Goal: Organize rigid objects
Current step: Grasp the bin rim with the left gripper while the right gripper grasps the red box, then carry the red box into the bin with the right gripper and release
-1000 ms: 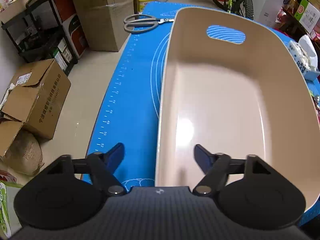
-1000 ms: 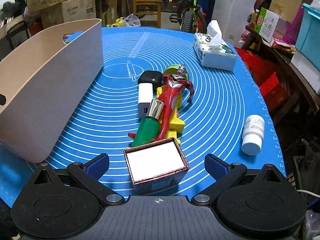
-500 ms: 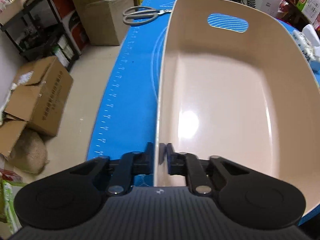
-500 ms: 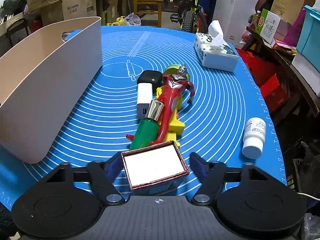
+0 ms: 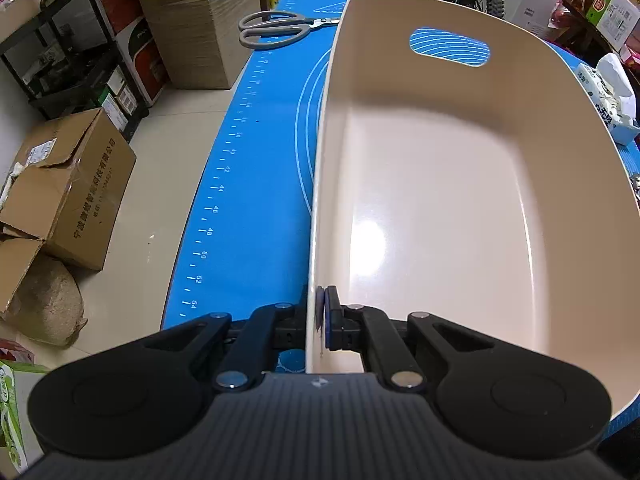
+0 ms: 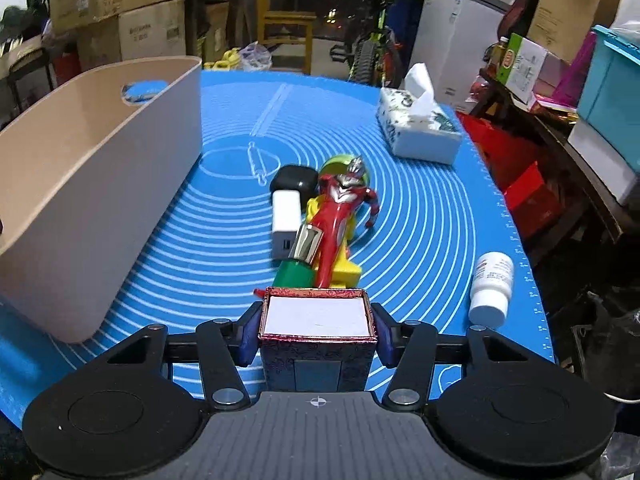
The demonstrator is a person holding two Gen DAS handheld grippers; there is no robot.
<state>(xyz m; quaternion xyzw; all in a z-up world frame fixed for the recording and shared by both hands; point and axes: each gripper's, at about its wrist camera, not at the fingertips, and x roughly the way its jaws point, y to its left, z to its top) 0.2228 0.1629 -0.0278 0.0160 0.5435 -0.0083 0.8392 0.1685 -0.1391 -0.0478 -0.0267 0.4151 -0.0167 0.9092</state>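
While your left gripper [image 5: 316, 322] is clamped narrow on the near rim of the empty beige plastic bin [image 5: 460, 184], low in the left wrist frame, your right gripper [image 6: 318, 334] is closing on the small dark red open-topped box [image 6: 318, 320] at lower centre of the right wrist frame, pads touching its sides. I judge this the first pick. Next you would lift the box and carry it to the bin at left.

On the blue mat [image 6: 420, 208] I count one box, one red figure [image 6: 340, 208], one green bottle [image 6: 296, 268], one yellow toy [image 6: 344, 268], one white charger [image 6: 286, 212], one black case [image 6: 294, 178], one white pill bottle [image 6: 490, 288], one tissue pack [image 6: 420, 132], and one pair of scissors [image 5: 276, 30].
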